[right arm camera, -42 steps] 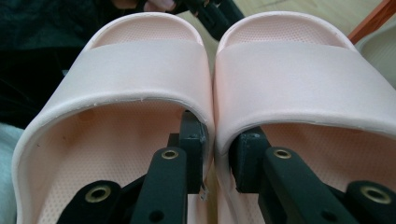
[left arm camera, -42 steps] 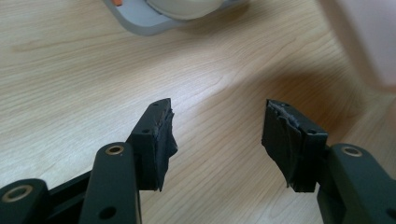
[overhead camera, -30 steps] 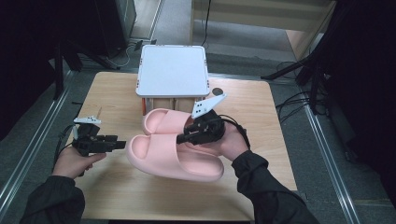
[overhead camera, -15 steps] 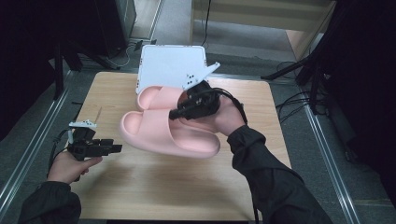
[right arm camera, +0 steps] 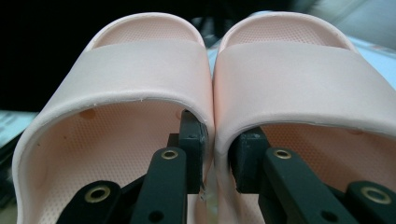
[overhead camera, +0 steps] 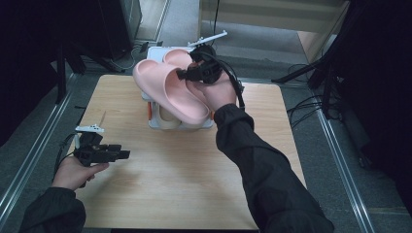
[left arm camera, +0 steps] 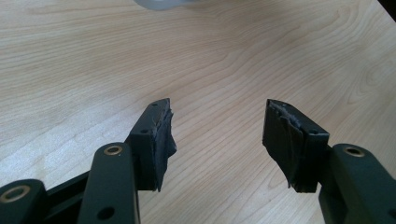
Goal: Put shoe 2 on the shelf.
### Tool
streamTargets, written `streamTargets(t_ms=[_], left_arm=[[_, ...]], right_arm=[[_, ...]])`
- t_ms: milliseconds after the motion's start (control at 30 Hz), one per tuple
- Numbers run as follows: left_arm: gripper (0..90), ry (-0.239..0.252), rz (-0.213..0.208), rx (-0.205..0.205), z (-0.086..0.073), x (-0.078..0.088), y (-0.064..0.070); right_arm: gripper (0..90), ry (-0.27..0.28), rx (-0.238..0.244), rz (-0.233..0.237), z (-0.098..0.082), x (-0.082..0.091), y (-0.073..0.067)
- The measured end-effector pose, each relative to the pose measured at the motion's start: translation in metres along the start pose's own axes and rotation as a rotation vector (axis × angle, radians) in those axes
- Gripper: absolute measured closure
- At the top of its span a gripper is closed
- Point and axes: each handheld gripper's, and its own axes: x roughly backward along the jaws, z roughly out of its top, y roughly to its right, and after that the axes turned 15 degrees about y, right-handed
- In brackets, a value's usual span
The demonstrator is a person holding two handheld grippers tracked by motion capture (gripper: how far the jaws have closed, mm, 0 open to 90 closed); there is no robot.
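A pair of pink slippers (overhead camera: pixel 165 87) hangs in the air above a white box (overhead camera: pixel 153 124) at the far side of the table. My right gripper (overhead camera: pixel 187 74) is shut on them, one jaw inside each slipper, pinching their two inner side walls together. In the right gripper view the left slipper (right arm camera: pixel 140 70) and the right slipper (right arm camera: pixel 299 70) lie side by side, with the right gripper (right arm camera: pixel 217 158) clamped on the seam between them. My left gripper (overhead camera: pixel 124 154) hovers low at the table's front left. Its jaws, seen in the left gripper view (left arm camera: pixel 217 135), stand open with nothing between them.
The wooden table (overhead camera: pixel 184 184) has bare surface in front of the box and to the right. Dark stands and cables (overhead camera: pixel 311 102) lie on the floor on the right. A metal rail (overhead camera: pixel 34 145) runs along the left side.
My right hand has lifted the pink slippers off the table and carried them away from me, over the white box. The left gripper has stayed where it was.
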Motion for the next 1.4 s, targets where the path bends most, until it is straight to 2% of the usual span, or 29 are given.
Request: streamTargets(t_ms=[33,100,133,167,200,233,267,367,400,533,567,600,700,800,1033,1167,1400], left_arm=[[41.9,-0.001,-0.007,0.003,0.001,0.0,-0.001],[41.9,0.002,-0.016,0.008,0.002,-0.001,-0.002],[41.9,0.002,-0.016,0.008,0.002,-0.001,-0.002],[42.0,-0.001,-0.022,0.01,0.003,-0.003,-0.002],[42.0,-0.001,-0.022,0.01,0.003,-0.003,-0.002],[42.0,0.0,-0.028,0.005,0.003,-0.003,-0.002],[42.1,0.001,-0.036,0.001,0.004,-0.005,-0.001],[42.2,0.006,-0.047,0.002,0.006,-0.007,0.0],[42.2,0.007,-0.051,0.002,0.007,-0.009,0.001],[42.2,-0.004,-0.068,-0.009,0.01,-0.015,0.003],[42.2,-0.007,-0.066,-0.018,0.011,-0.016,0.005],[42.2,-0.007,-0.066,-0.018,0.011,-0.016,0.005],[42.3,-0.004,-0.086,-0.026,0.014,-0.018,0.006],[42.2,-0.008,-0.089,-0.025,0.015,-0.02,0.007],[42.2,-0.014,-0.097,-0.034,0.017,-0.024,0.006],[42.2,-0.016,-0.096,-0.033,0.017,-0.025,0.007],[42.2,-0.018,-0.095,-0.034,0.016,-0.025,0.006]], right_arm=[[77.6,0.003,-0.016,-0.048,0.006,-0.007,0.004],[77.6,0.01,-0.035,-0.101,0.012,-0.014,0.007],[77.6,0.01,-0.035,-0.101,0.012,-0.014,0.007],[77.6,0.008,-0.025,-0.156,0.016,-0.023,0.009],[77.6,0.008,-0.025,-0.156,0.016,-0.023,0.009],[77.6,0.006,-0.024,-0.187,0.018,-0.028,0.009],[77.5,0.001,-0.034,-0.24,0.02,-0.037,0.01],[77.5,0.008,-0.069,-0.307,0.021,-0.051,0.012],[77.5,0.008,-0.069,-0.307,0.021,-0.051,0.012],[77.4,0.003,-0.097,-0.404,0.02,-0.068,0.012],[77.2,0.016,-0.115,-0.428,0.018,-0.076,0.012],[77.2,0.016,-0.115,-0.428,0.018,-0.076,0.012],[77.1,0.008,-0.116,-0.488,0.017,-0.089,0.011],[77.0,0.025,-0.129,-0.54,0.018,-0.097,0.012],[76.9,0.04,-0.174,-0.567,0.018,-0.108,0.014],[76.7,0.05,-0.236,-0.565,0.014,-0.112,0.019],[76.5,0.048,-0.244,-0.572,0.011,-0.118,0.02]])
